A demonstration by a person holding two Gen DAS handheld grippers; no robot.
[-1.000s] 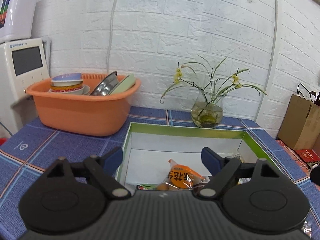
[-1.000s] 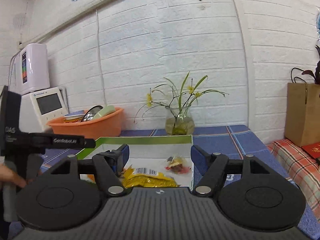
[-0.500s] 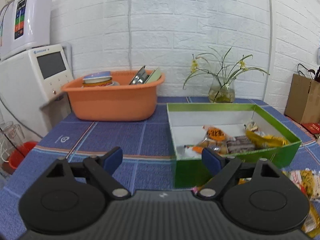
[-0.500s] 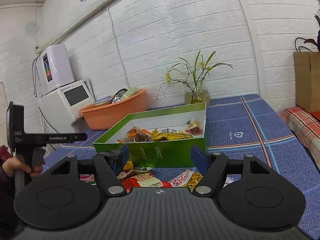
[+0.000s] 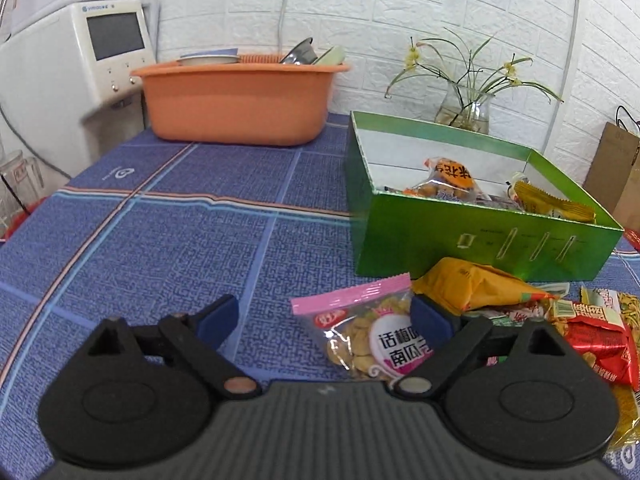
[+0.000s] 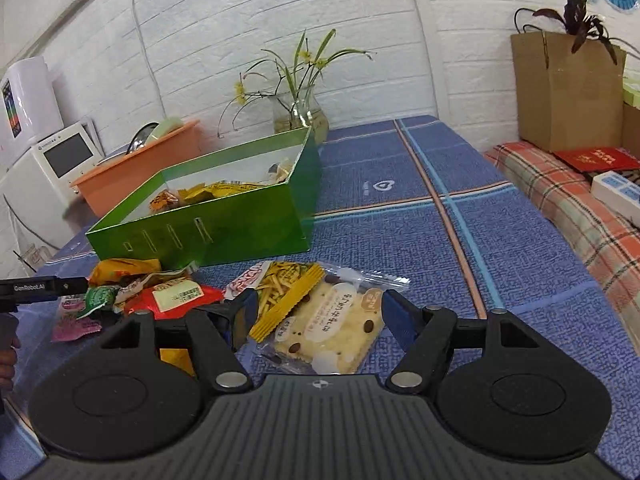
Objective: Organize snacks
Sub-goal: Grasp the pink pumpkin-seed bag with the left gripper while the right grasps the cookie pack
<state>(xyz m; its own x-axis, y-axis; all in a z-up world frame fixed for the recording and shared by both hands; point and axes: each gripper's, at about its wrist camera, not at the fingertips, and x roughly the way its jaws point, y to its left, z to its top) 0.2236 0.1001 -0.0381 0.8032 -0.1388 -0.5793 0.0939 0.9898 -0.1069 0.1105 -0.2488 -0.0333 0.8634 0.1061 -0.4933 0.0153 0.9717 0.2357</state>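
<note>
Snack packets [image 6: 168, 296] crowd before the green box [image 5: 480, 248], probably loose; both tongs [image 5: 324, 316] [image 6: 316, 312] gape, left just widened.

The right tongs [image 6: 314, 316] stood open over a clear-wrapped cracker packet [image 6: 332, 330] on the blue table [image 6: 400, 240]. Loose snack packets [image 6: 176, 294] lay before the green box [image 6: 240, 224], itself partly filled.
</note>
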